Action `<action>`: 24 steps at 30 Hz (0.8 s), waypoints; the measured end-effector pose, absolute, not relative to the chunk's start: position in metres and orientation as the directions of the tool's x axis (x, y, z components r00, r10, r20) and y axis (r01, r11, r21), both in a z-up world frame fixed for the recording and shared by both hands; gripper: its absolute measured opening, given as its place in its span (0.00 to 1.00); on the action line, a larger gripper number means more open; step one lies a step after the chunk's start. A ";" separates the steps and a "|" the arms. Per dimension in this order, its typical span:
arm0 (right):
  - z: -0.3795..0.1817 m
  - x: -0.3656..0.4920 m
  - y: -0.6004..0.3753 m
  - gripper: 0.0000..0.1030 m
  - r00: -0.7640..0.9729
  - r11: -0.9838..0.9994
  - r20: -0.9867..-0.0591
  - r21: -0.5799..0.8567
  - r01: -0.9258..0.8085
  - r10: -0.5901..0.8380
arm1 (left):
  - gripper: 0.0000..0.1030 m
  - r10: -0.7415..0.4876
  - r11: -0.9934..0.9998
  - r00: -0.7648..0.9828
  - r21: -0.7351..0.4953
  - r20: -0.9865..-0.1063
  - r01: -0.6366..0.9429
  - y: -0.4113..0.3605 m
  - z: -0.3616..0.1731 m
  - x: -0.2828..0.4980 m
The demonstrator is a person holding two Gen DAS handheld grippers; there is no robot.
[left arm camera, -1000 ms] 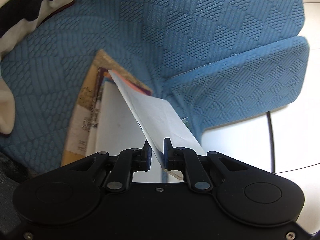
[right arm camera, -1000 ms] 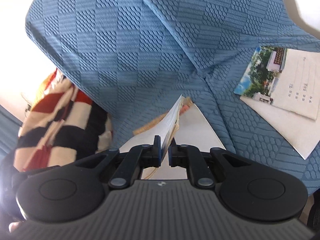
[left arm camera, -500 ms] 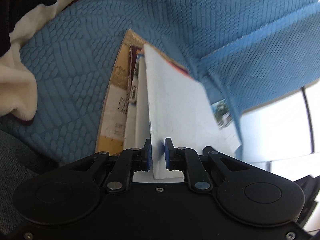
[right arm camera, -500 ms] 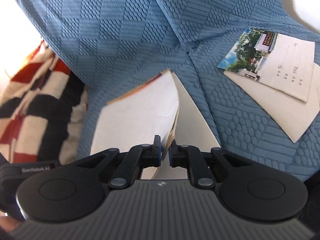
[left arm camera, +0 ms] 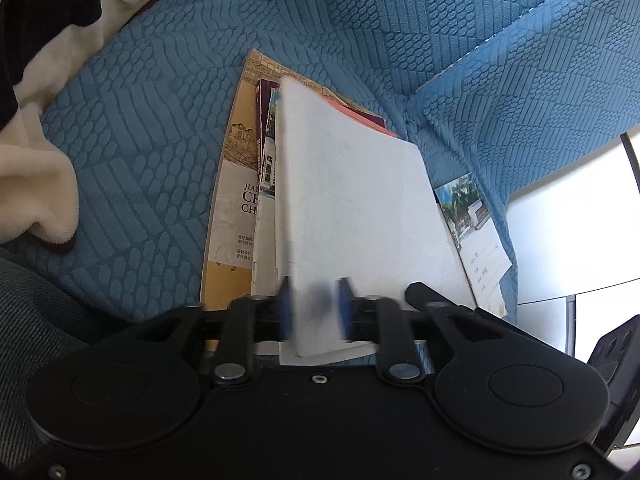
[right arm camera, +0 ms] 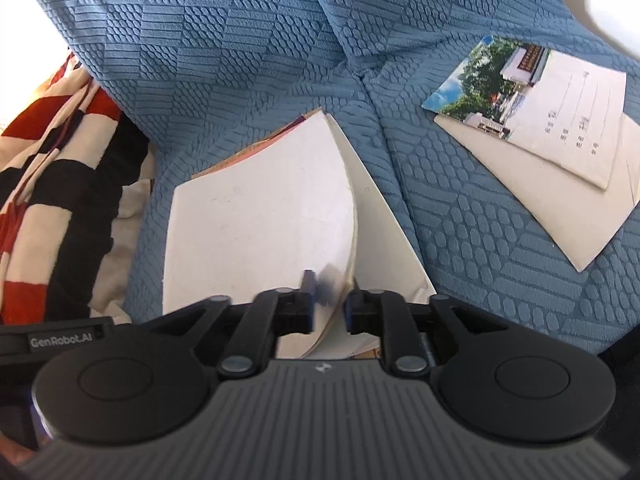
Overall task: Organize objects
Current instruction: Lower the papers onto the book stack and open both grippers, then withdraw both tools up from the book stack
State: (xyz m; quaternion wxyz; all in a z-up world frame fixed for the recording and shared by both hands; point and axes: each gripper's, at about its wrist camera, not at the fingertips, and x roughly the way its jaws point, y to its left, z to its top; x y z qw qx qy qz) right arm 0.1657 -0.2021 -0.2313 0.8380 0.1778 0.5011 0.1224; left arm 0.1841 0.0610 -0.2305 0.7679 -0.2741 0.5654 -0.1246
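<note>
A stack of books and booklets lies on the blue sofa seat. On top is a white booklet, also in the right wrist view. Under it a tan book and other covers show at the left. My left gripper has its fingers parted, blurred, with the white booklet's near edge loose between them. My right gripper has its fingers parted around the stack's curled near corner. A photo-cover booklet lies on a white sheet to the right.
The blue quilted sofa cover spans seat and backrest. A red, black and white striped blanket lies at the left, also showing in the left wrist view. A white floor lies past the sofa edge.
Both grippers have opened their fingers from a shut grip on the white booklet. The booklet has dropped from upright to nearly flat on the stack.
</note>
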 end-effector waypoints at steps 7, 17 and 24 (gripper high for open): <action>-0.211 0.160 -0.219 0.52 0.493 0.897 -0.780 0.442 -0.002 0.385 | 0.40 -0.479 0.839 0.370 -0.538 -0.796 -0.073 0.055 -0.202 0.178; -0.153 0.141 -0.243 0.52 0.592 0.896 -0.699 0.434 -0.092 0.400 | 0.42 -0.483 0.848 0.444 -0.530 -0.755 0.022 0.037 -0.137 0.169; -0.107 0.116 -0.257 0.52 0.690 0.915 -0.618 0.366 -0.171 0.376 | 0.43 -0.480 0.856 0.501 -0.509 -0.720 0.088 0.019 -0.093 0.151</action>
